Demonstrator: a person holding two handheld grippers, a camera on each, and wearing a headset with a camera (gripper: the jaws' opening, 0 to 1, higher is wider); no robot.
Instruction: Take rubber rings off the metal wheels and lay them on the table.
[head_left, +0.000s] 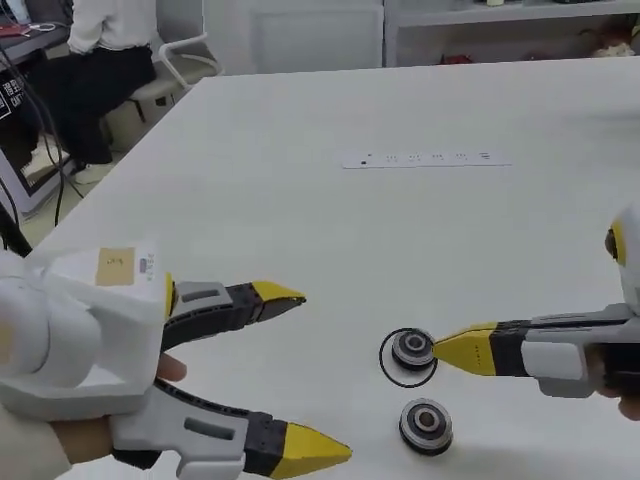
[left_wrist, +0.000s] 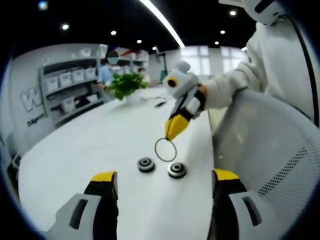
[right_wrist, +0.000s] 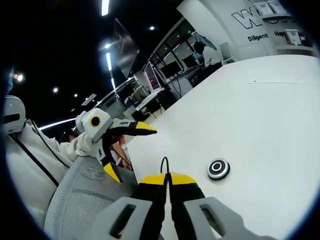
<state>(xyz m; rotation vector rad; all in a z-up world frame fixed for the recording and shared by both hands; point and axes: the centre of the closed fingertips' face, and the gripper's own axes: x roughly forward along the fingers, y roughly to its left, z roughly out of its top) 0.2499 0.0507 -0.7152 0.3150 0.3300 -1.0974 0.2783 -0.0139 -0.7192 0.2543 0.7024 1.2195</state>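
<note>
Pinching thin black rubber ring (head_left: 380, 357) (right gripper (head_left: 441, 350)); left gripper (head_left: 322, 375) agape.

The left gripper (head_left: 300, 372) sits low at the near left of the worktop, held in a hand (head_left: 168, 370) whose fingers show beneath its white body. Its jaws are spread wide and point right. The right gripper (head_left: 440, 350) reaches in level from the right, its jaws pressed together and pinching a thin rubber ring (head_left: 381, 356) at their yellow tips.
</note>
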